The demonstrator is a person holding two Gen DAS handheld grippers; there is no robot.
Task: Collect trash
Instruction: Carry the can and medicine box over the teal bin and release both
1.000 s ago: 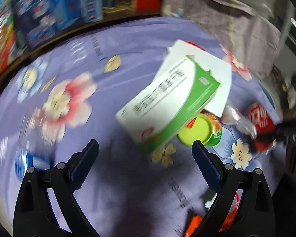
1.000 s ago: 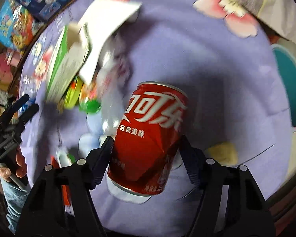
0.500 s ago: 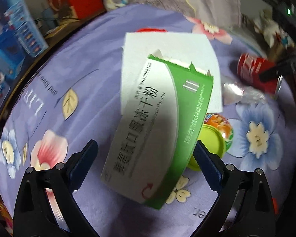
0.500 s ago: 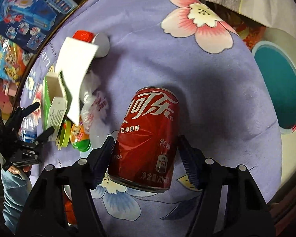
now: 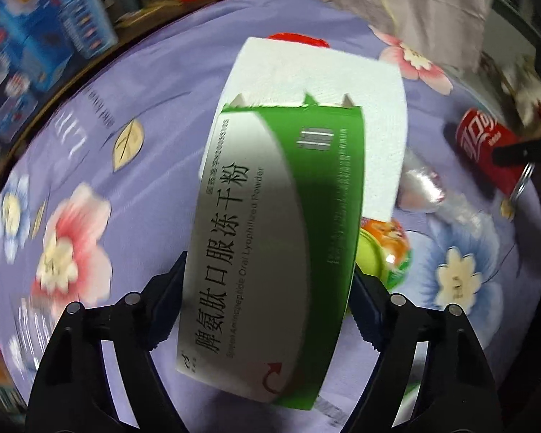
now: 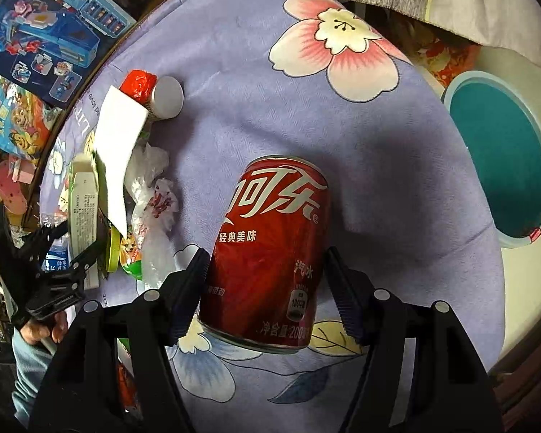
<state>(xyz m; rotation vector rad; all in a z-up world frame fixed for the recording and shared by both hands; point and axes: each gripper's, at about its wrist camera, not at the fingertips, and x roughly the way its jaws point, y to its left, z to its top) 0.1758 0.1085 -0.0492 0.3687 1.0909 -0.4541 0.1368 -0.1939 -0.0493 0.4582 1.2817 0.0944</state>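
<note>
The left tongs (image 5: 267, 288) are closing on a green-and-white carton (image 5: 270, 216) with a torn top edge and black print, its sides at both pads; it leans over a white tissue (image 5: 324, 83) on the purple flowered surface (image 5: 144, 83); the right tongs (image 6: 267, 288) grip a red can (image 6: 274, 249) with white script, lifted above the surface, a teal bin (image 6: 501, 166) off to the right.

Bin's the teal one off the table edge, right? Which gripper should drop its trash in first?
Right. The right gripper holds the red can, and the teal bin shows close by in its view. The left gripper is only closing on the green-and-white box, with no bin in its view.
</note>
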